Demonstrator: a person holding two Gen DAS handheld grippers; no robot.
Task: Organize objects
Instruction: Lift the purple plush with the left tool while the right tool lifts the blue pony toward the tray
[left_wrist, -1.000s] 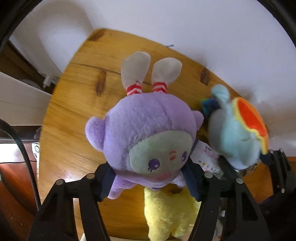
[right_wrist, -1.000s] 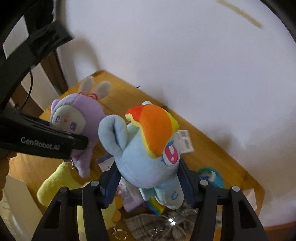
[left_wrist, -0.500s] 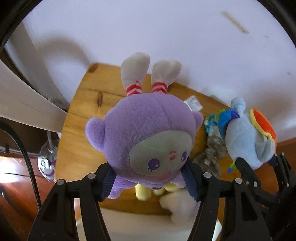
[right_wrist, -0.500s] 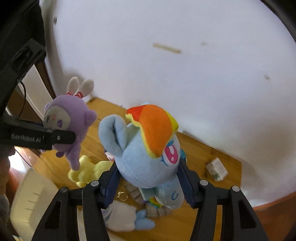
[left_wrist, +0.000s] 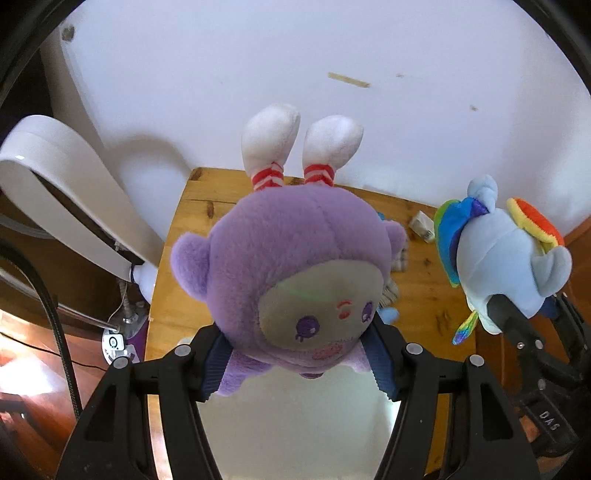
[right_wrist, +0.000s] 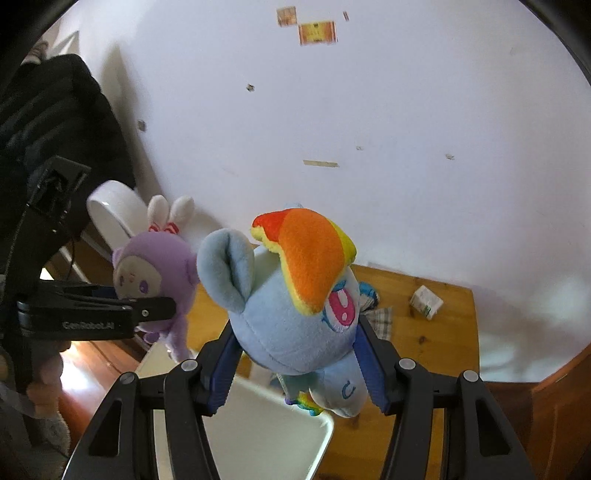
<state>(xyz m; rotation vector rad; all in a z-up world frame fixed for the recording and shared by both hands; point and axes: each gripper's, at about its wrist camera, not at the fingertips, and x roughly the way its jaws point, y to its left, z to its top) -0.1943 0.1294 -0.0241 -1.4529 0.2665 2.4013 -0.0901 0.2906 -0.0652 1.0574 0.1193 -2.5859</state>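
This looks like a lived-in room of a home. A knotty pine desk (right_wrist: 424, 339) with rounded corners stands against a plain white wall (right_wrist: 406, 110) that carries small scuffs, a strip of old tape (right_wrist: 320, 163) and a couple of stuck-on paper scraps (right_wrist: 317, 32). Soft toys are about: a purple plush doll (left_wrist: 295, 266) with rabbit ears and a blue rainbow-maned pony (right_wrist: 295, 310). A small carton (right_wrist: 426, 302) and a checked cloth (right_wrist: 380, 321) lie loose on the desk, and a white plastic bin (right_wrist: 258, 432) sits at its near edge. Dark clothing (right_wrist: 55, 122) hangs at the left, with reddish wooden flooring (left_wrist: 26, 369) and a cable (left_wrist: 55, 314) below.
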